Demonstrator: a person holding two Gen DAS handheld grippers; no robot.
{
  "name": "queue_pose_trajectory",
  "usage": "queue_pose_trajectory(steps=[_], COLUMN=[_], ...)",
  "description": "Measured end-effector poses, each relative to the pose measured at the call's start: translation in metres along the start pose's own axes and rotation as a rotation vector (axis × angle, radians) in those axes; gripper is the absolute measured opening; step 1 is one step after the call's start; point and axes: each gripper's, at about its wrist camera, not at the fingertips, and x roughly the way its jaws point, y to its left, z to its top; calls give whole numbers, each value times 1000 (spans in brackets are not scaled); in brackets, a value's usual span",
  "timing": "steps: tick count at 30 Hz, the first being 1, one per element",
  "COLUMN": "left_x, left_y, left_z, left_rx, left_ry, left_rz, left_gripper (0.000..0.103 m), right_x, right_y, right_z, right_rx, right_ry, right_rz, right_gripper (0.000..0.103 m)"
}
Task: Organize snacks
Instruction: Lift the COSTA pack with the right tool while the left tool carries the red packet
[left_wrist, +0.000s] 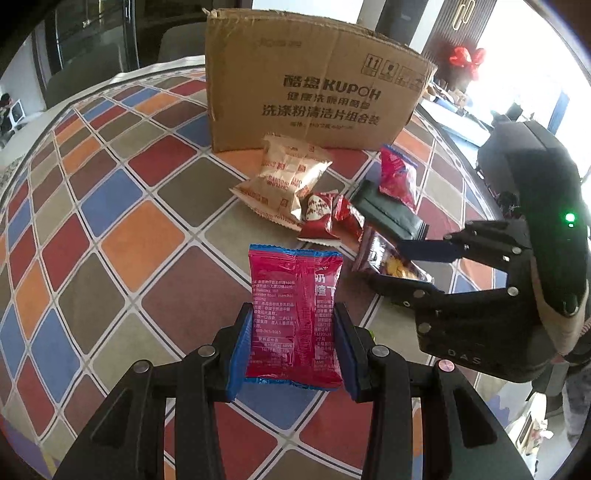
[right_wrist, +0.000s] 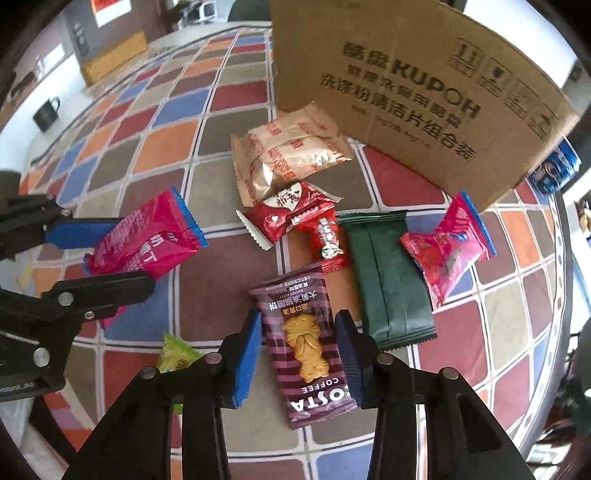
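Checked tablecloth (right_wrist: 155, 144) in orange, red, blue and grey covers the table, with a cardboard box (right_wrist: 406, 92) standing open-topped at the far side and a loose heap of snacks in front of it. The left gripper (left_wrist: 293, 328) has its 2 blue pads closed on a pink packet (left_wrist: 295, 314), held upright and clear of the cloth, off to the left of the heap. The right gripper (right_wrist: 299, 354) points steeply down over a striped biscuit pack (right_wrist: 303, 343) at the near edge of the heap; its fingers have drawn narrow with the pack between them, and the pads look to be touching both long sides, though I cannot tell how firmly they bite. Other snacks lie just beyond: 2 tan packets (right_wrist: 284, 155), a red wrapper (right_wrist: 284, 218), a green pouch (right_wrist: 388, 280) and a second pink packet (right_wrist: 443, 251), with a lime wrapper (right_wrist: 173, 354) near the right gripper's left finger. To do this step well, I'd judge the squeeze should stay gentle, since the biscuit inside can crack, and the lift should go straight up so the pack's far end does not drag the red wrapper or the green pouch beside it. Likely both packs then go to the box, 1 at a time.
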Motion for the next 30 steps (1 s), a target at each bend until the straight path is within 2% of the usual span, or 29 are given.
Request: queue_pose_trajectory(steps=[8, 16, 30], left_x=[-13, -37, -83], left_y=[-4, -8, -14], left_z=[10, 30, 90], left_rx=[5, 24, 50], left_ry=[-50, -133, -315], left_rz=[0, 9, 41], left_gripper=[41, 41, 41], right_x=[-29, -63, -120], right_y=[-9, -17, -37], right_z=[-12, -10, 29], right_rx=[101, 164, 249], right_ry=[-77, -177, -377], right_rz=[28, 0, -73], right_gripper=[40, 40, 40])
